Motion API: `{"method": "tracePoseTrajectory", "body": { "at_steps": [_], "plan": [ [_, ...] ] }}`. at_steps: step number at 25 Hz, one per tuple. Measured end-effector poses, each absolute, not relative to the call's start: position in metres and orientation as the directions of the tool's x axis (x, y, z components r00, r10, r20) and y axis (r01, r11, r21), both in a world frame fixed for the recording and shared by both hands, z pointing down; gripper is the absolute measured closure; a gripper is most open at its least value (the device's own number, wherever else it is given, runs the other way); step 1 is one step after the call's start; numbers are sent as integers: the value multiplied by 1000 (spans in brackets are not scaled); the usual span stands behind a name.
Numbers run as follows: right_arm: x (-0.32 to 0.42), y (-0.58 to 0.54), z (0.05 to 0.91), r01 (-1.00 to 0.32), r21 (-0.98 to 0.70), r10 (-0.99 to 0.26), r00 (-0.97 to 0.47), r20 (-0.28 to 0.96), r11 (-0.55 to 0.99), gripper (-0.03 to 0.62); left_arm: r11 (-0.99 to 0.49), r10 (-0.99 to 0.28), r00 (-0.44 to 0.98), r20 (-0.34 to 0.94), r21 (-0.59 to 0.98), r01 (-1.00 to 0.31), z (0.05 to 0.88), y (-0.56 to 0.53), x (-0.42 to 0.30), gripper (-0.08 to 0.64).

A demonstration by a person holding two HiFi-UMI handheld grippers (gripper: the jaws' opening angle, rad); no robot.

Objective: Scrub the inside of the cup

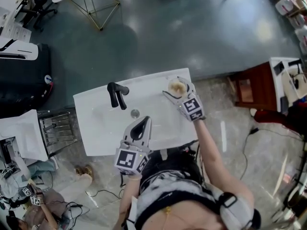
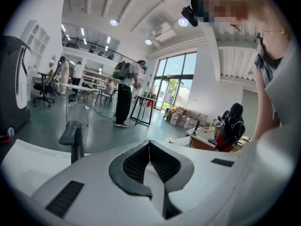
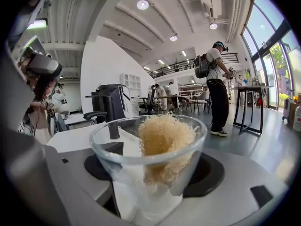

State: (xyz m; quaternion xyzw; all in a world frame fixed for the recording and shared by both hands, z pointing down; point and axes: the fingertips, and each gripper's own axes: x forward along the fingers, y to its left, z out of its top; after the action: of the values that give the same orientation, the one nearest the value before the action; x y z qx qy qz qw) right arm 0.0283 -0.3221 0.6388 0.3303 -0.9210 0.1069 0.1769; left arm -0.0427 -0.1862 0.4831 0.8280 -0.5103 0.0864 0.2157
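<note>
Head view shows a white sink [image 1: 105, 128] with a black faucet [image 1: 117, 94] at its far edge. The cup [image 1: 177, 86], clear glass, sits at the sink's far right corner, and the right gripper [image 1: 180, 94] reaches in around it from the sink's right side. In the right gripper view the jaws stand wide with the cup upright between them, and the dark pads appear to lie against its glass wall, so I judge it gripped. A tan, fibrous scrubber [image 3: 162, 140] is stuffed inside the cup and pokes up just past the rim.

The left gripper [image 1: 143, 123] hangs over the sink's near edge, well apart from the cup. Its jaws are pressed together with nothing between them.

As for progress, the scrubber is in place and the cup is secured, but nothing is working the scrubber, so the scrubbing itself does not look under way. What seems left is for the empty tool to take the scrubber and rub it round the inner wall and bottom. No foam or water shows, and whether the glass is already clean I cannot tell.
</note>
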Motion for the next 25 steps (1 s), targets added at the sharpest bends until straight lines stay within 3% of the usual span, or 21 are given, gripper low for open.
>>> {"method": "tracePoseTrajectory", "body": {
  "at_steps": [17, 21, 25],
  "plan": [
    [-10, -232, 534, -538, -8, -499, -788, 360, 843, 195, -517, -764, 565, 312, 228, -825, 452, -183, -41, 537],
    [-26, -215, 516, -525, 33, -499, -784, 369, 850, 195, -586, -739, 598, 309, 142, -798, 435, -181, -46, 525],
    [-43, -196, 501, -518, 36, -495, -793, 356, 855, 193, -710, -640, 659, 394, 23, -704, 427, -171, -41, 482]
  ]
}}
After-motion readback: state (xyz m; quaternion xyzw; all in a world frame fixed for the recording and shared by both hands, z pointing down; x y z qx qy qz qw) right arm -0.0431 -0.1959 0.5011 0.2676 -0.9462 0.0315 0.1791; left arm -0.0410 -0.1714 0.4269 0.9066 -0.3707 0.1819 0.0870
